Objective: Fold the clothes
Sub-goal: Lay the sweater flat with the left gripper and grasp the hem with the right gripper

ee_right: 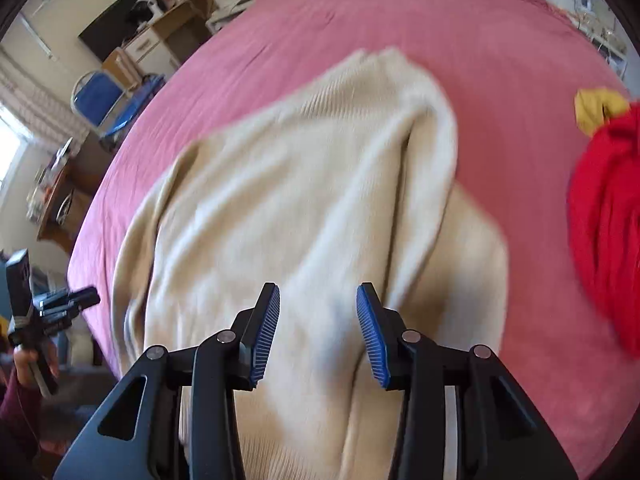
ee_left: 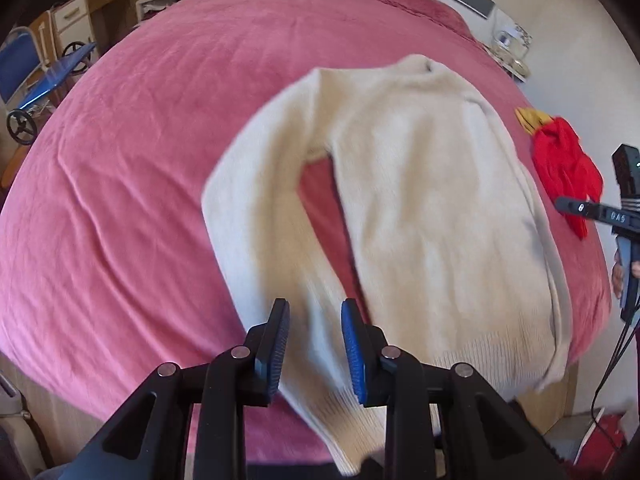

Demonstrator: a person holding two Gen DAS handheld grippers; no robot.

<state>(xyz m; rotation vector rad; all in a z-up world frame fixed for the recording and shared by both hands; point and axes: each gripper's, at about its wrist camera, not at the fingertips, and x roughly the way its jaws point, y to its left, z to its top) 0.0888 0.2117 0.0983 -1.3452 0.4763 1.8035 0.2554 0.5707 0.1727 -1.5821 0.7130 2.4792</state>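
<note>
Left wrist view
- Bed: a pink cover [ee_left: 140, 160] fills most of the frame.
- Sweater: a cream sweater [ee_left: 420, 200] lies spread on the cover, neck toward the far end, ribbed hem at the near edge of the bed. One sleeve runs down beside the body, a strip of pink showing between them.
- Left gripper [ee_left: 315, 354]: jaws apart, nothing pressed between the blue pads; the sleeve's cuff end lies below the gap. Contact with the cloth cannot be told.
- Other clothes: a red garment [ee_left: 568, 176] lies near the sweater's far side, a yellow item [ee_left: 530, 118] touching its far end.
- Right gripper [ee_left: 576, 208]: seen at the frame's edge, over the red garment, held by a hand [ee_left: 618, 276].

Right wrist view
- Sweater [ee_right: 280, 200]: lies under the camera, blurred, with a fold of cloth standing up along one side.
- Right gripper [ee_right: 318, 334]: jaws apart, pads clear, sweater cloth below the gap.
- Red garment [ee_right: 604, 220]: on the cover beside the sweater, apart from it; yellow item [ee_right: 596, 108] at its far end.
- Left gripper [ee_right: 76, 300]: at the frame's edge, beside the bed, held by a hand [ee_right: 34, 360] in a dark red sleeve [ee_right: 16, 412].
</note>
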